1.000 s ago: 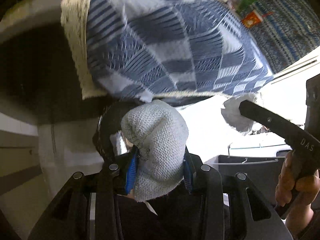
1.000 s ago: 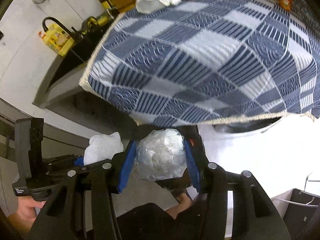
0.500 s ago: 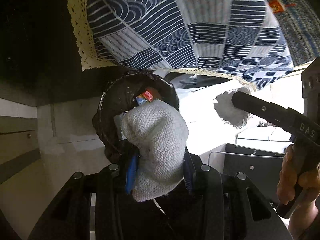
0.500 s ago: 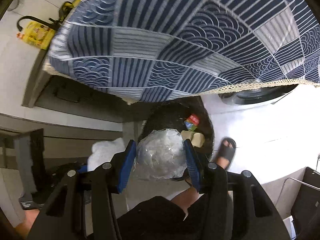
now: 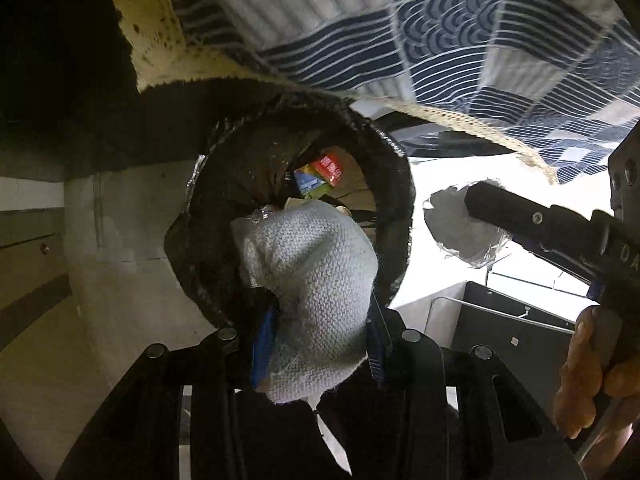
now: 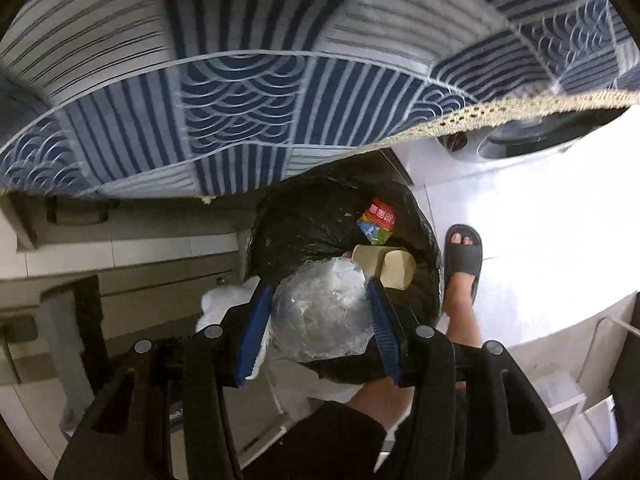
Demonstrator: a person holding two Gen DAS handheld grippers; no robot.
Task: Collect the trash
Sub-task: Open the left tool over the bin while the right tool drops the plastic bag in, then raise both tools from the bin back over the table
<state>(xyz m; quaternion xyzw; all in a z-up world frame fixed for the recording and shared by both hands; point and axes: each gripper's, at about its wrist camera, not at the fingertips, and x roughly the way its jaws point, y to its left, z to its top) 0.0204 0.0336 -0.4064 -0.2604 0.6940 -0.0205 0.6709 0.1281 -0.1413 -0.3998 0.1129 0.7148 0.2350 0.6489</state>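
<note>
Hiding bin contents: gripped cloth.

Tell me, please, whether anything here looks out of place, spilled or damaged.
Nothing stands out. The left gripper holds a grey knitted cloth, the right gripper a crumpled plastic wad, both above the black-lined trash bin; no trash lies spilled on the visible floor.

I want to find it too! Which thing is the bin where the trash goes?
Look under the hanging edge of the blue patterned tablecloth, down on the pale floor. The bin is the round one lined with a black bag, beside a foot in a grey sandal. Nothing else is black and open-topped with a red packet and a cardboard tube inside.
</note>
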